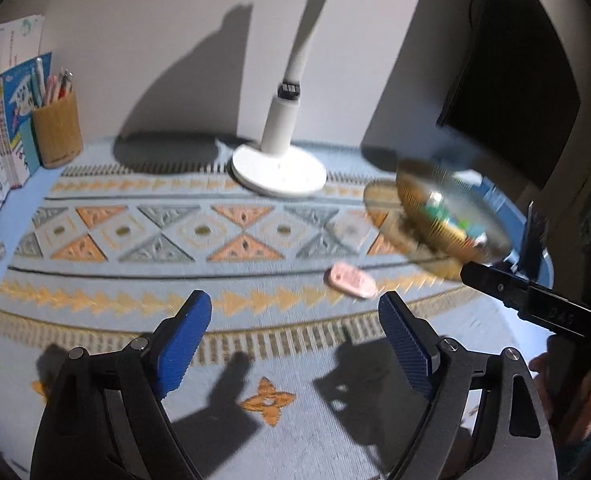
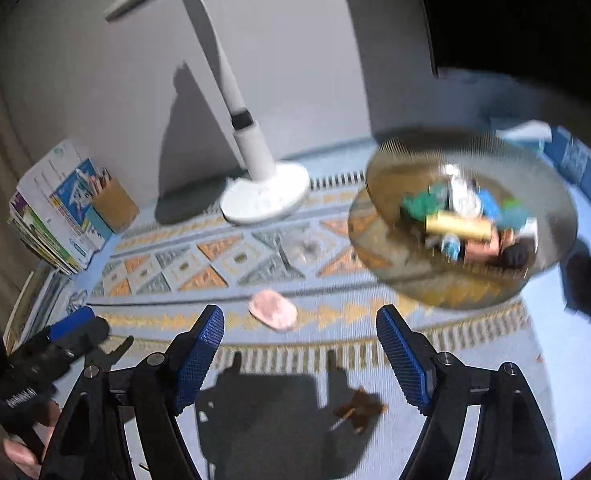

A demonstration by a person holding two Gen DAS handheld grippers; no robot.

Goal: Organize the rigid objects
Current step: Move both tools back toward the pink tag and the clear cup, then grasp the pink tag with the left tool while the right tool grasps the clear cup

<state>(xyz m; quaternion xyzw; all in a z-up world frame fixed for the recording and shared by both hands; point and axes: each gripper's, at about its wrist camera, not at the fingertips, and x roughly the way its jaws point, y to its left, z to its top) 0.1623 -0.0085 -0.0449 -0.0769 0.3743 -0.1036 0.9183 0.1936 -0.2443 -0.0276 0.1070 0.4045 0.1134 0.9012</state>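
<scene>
On the patterned counter (image 2: 223,264), just ahead of the spread, empty right claw (image 2: 299,354), lies a small pink eraser-like piece (image 2: 273,310), probably light and stiff, best pinched across its short sides.

dim, motion-blurred — hard shadows, fisheye warp

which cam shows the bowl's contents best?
Right wrist: it looks down into the glass bowl, showing a blurred pile of small coloured items. Left wrist sees the bowl side-on at frame edge, contents mostly hidden.
</scene>
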